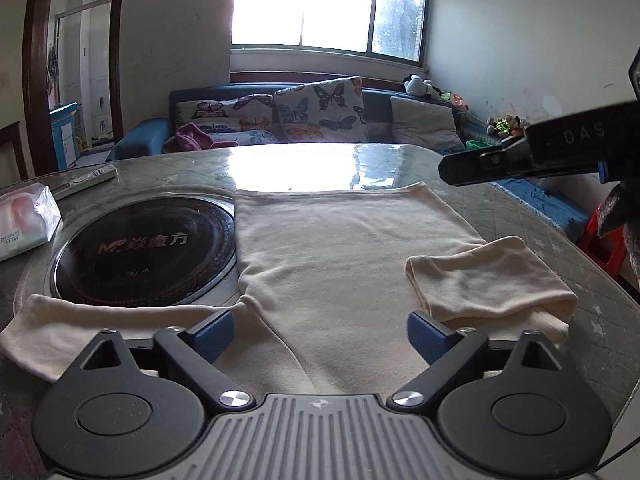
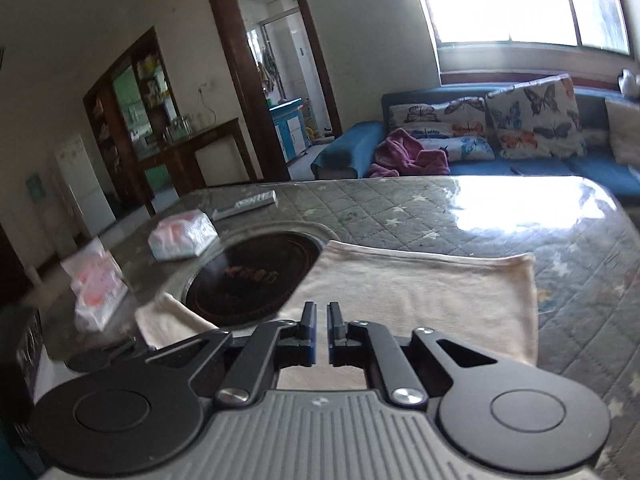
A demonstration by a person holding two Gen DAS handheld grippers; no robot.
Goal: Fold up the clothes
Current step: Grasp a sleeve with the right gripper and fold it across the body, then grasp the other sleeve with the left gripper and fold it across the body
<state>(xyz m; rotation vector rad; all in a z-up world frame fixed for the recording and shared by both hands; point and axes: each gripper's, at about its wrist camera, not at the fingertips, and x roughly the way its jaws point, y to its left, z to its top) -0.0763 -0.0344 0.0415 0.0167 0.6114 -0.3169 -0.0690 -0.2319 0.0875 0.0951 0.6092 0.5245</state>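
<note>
A cream long-sleeved shirt (image 1: pixel 340 248) lies flat on the quilted table (image 1: pixel 560 240). Its right sleeve (image 1: pixel 480 276) is folded inward over the body, and its left sleeve (image 1: pixel 60 320) lies stretched out past the cooktop. My left gripper (image 1: pixel 320 332) hovers wide open over the shirt's near part, with nothing between its blue pads. My right gripper (image 2: pixel 321 316) is shut to a thin slit and holds nothing. It is above the shirt (image 2: pixel 420 292) and shows in the left wrist view as a dark bar (image 1: pixel 448 170) at the right, over the table's far side.
A round black cooktop (image 1: pixel 144 248) is set into the table left of the shirt. A tissue pack (image 2: pixel 182 234), a remote (image 2: pixel 248 202) and a white-and-pink bag (image 2: pixel 96 284) lie further left. A blue sofa (image 1: pixel 280 120) stands beyond the table and a red stool (image 1: pixel 604 240) to its right.
</note>
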